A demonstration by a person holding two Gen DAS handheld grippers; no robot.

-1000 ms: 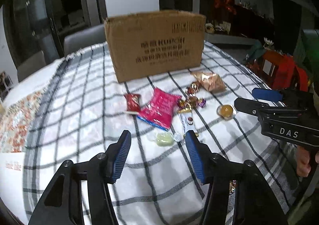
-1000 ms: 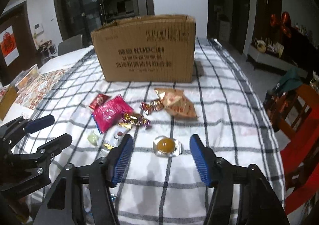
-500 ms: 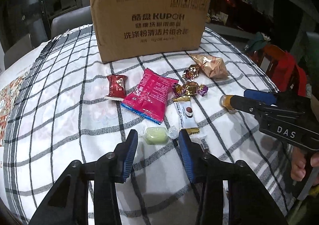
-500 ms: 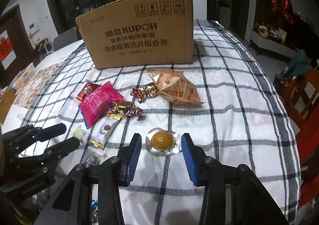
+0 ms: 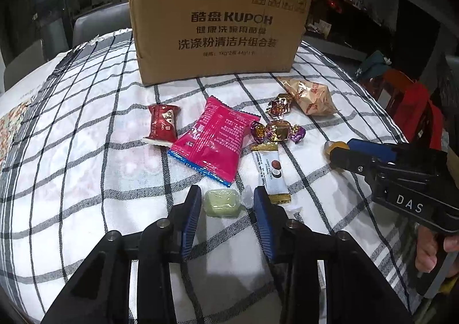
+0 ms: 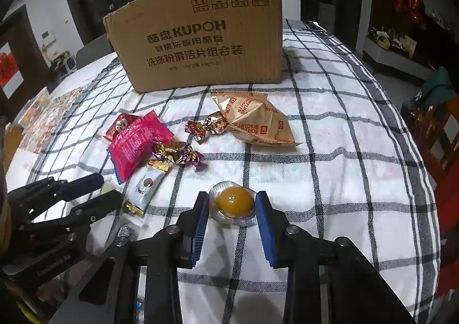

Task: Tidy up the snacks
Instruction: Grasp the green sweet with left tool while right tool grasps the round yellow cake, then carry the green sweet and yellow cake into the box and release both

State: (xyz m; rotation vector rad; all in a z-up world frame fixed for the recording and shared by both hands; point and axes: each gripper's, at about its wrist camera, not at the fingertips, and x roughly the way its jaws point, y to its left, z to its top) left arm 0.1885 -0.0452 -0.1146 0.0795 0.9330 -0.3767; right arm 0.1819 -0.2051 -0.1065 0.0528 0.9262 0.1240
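Right wrist: box (image 6: 198,46) reads KUPOH; gold packet (image 6: 252,120) FORTUNE BISCUITS.

The right gripper's fingers (image 5: 341,156) hide most of the orange jelly cup (image 5: 334,146).

Two hand-held grippers share one build: matte black angular frames, silver round screws at the pivots, and ribbed blue pads lining the fingers. The left gripper (image 5: 225,203) fills the lower centre of its own view. At right of that frame, the right gripper (image 5: 334,152) carries white letters "DAS" on its black body.
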